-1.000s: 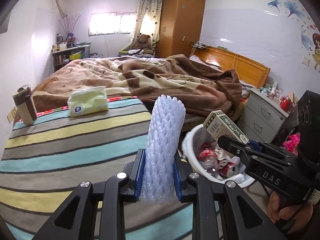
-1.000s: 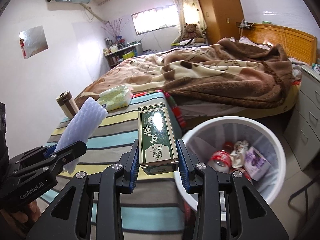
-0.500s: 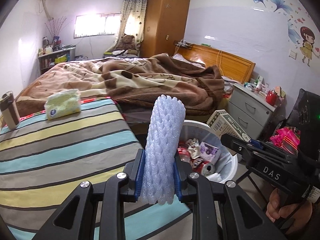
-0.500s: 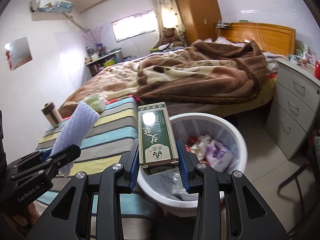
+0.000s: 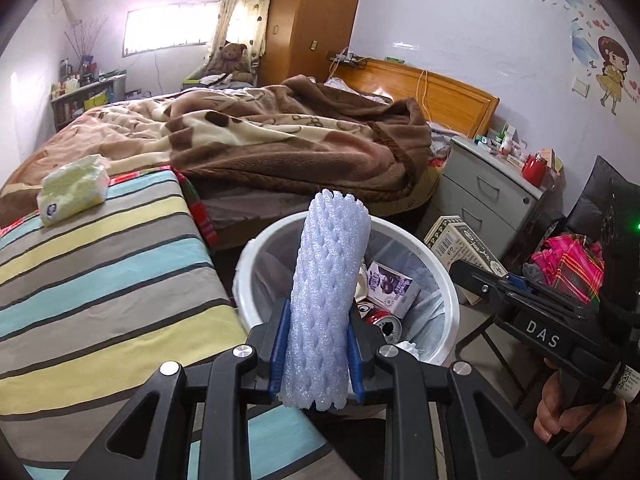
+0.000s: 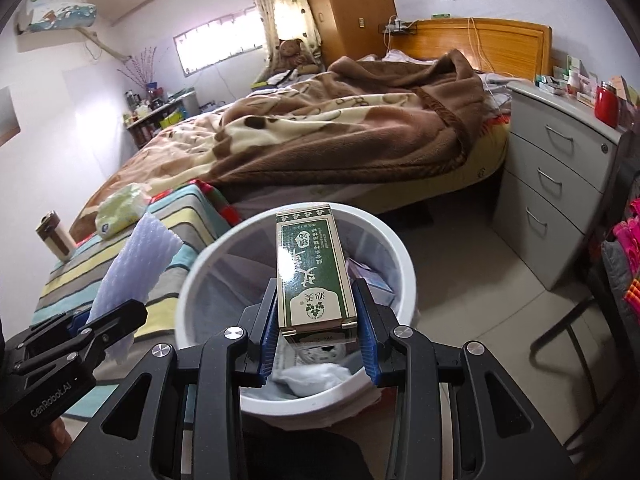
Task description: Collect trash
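Note:
My left gripper (image 5: 317,354) is shut on a pale blue foam net sleeve (image 5: 326,292), held upright over the near rim of the white trash bin (image 5: 448,276). My right gripper (image 6: 316,330) is shut on a green and cream carton (image 6: 312,268), held directly over the bin's (image 6: 192,280) opening. The bin holds cans, a purple box and paper. The right gripper with the carton (image 5: 464,244) shows at the right of the left wrist view. The left gripper with the foam sleeve (image 6: 136,264) shows at the left of the right wrist view.
A striped table (image 5: 100,272) stands left of the bin, with a green tissue pack (image 5: 74,190) and a brown tumbler (image 6: 54,236) on it. A bed with a brown blanket (image 5: 280,140) lies behind. Grey drawers (image 6: 560,184) stand at the right, beside a chair with pink cloth (image 5: 568,260).
Both grippers moved right off the striped table with their loads. The carton now hangs over the bin's opening and the foam sleeve over its near rim.

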A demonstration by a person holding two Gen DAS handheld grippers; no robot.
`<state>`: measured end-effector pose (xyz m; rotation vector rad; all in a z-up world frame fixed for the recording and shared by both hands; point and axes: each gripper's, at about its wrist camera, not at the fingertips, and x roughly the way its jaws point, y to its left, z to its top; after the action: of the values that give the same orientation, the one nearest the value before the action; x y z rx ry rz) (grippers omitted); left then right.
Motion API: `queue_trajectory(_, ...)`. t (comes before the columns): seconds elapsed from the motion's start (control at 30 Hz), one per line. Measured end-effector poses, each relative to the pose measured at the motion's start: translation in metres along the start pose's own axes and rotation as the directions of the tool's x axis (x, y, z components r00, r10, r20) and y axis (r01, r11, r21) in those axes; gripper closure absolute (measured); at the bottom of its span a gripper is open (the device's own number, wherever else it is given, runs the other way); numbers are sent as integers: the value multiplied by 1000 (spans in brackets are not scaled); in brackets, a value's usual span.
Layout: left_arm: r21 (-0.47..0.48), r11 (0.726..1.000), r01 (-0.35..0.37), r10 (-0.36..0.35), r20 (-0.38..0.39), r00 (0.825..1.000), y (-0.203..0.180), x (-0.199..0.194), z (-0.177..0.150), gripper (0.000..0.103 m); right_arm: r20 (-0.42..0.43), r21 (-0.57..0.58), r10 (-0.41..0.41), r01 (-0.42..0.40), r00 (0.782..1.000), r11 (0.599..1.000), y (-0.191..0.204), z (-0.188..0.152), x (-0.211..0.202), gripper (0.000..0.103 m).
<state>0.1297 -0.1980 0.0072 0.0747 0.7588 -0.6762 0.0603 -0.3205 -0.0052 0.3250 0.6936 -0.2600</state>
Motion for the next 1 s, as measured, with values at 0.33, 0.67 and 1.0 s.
queue_trajectory(0.33, -12, 1000, -9, 9, -21, 1000, -7, 21, 3, 77, -30, -12, 3, -4, 1000, 1000, -7, 1, 13, 67)
queue_trajectory(0.67, -15, 1000, -11, 11, -16, 1000, -11, 25, 8, 51, -51, -17, -8, 7, 999, 1000, -14, 2, 20, 64)
queue_trajectory(1.0, -22, 999, -27, 27, -1, 1000, -12, 15, 5, 44, -21, 6, 8, -8, 1000, 1000, -16, 1, 8, 43)
